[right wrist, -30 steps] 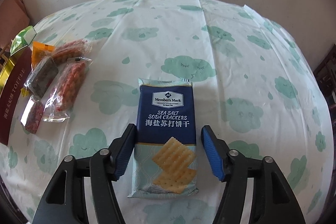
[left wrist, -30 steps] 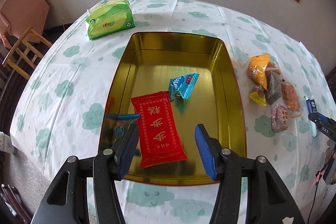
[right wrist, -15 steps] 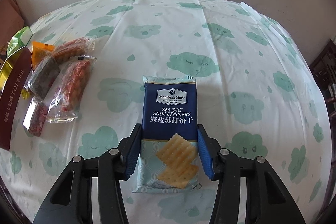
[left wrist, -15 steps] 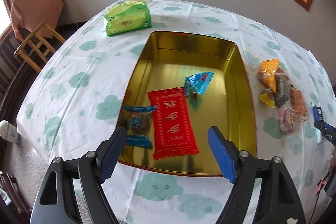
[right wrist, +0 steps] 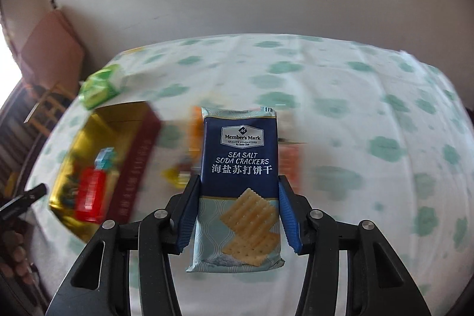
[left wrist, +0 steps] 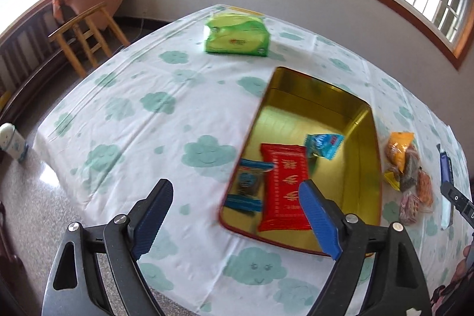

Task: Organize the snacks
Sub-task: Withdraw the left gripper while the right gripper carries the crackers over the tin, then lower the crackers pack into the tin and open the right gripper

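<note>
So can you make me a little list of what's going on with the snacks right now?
tin: gold tin open on the table
in tin: red pack, blue candy, blue-ended pack
left tool: left tool open, nothing in it; jaws have just been opening
right tool: right tool shut on cracker pack, lifted off the table
still outside: snack pile right of the tin
other: green tissue pack at the far edge

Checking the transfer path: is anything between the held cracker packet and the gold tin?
Nothing visible blocks it. The cracker packet, clamped in the right tool, has only bare tablecloth toward the gold tin; the tin's far half is free.
</note>
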Available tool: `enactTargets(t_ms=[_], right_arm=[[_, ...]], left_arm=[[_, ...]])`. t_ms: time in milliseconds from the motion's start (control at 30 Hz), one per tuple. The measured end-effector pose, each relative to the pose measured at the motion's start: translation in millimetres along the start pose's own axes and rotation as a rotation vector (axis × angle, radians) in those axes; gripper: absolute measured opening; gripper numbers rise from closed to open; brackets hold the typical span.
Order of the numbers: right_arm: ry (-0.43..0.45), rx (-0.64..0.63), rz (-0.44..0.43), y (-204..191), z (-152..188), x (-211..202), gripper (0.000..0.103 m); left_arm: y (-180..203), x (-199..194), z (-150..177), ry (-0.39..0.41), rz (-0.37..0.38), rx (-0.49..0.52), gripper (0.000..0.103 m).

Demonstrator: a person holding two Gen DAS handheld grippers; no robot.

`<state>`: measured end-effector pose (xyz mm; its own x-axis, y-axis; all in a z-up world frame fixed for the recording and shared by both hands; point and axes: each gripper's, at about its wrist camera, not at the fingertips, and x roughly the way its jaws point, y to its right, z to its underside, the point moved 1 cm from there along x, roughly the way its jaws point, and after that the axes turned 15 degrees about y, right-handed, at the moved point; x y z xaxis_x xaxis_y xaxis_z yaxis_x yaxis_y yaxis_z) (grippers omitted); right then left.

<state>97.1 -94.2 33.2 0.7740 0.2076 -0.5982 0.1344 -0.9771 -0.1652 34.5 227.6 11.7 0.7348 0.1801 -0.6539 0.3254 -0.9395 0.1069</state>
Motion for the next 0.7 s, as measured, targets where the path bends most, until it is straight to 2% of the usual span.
enactTargets(t_ms=[133,267,367,700], right_arm=[[-0.012,-0.018,-0.109,-62.8,2.1,15.4,0.051],[-0.030,-0.052,-0.159,-107.8,8.4,28.1,0.051],[-0.048,-0.082,-0.180,-134.1,14.3,38.7,0.051],[-0.078,-0.132,-0.159,-155.0,30.7,58.2,0.051]], left_arm=[[-21.4,-2.2,-1.3,-0.005,-0.053,-0.040,0.085],[-41.4,-1.4,-2.2,0.001,-0.127,-0.065,0.085],[-50.8,-0.1,0.0,-0.009,-0.131,-0.082,0.085],[-62.0,2.6,0.3,-0.015,-0.137,-0.087,0.085]])
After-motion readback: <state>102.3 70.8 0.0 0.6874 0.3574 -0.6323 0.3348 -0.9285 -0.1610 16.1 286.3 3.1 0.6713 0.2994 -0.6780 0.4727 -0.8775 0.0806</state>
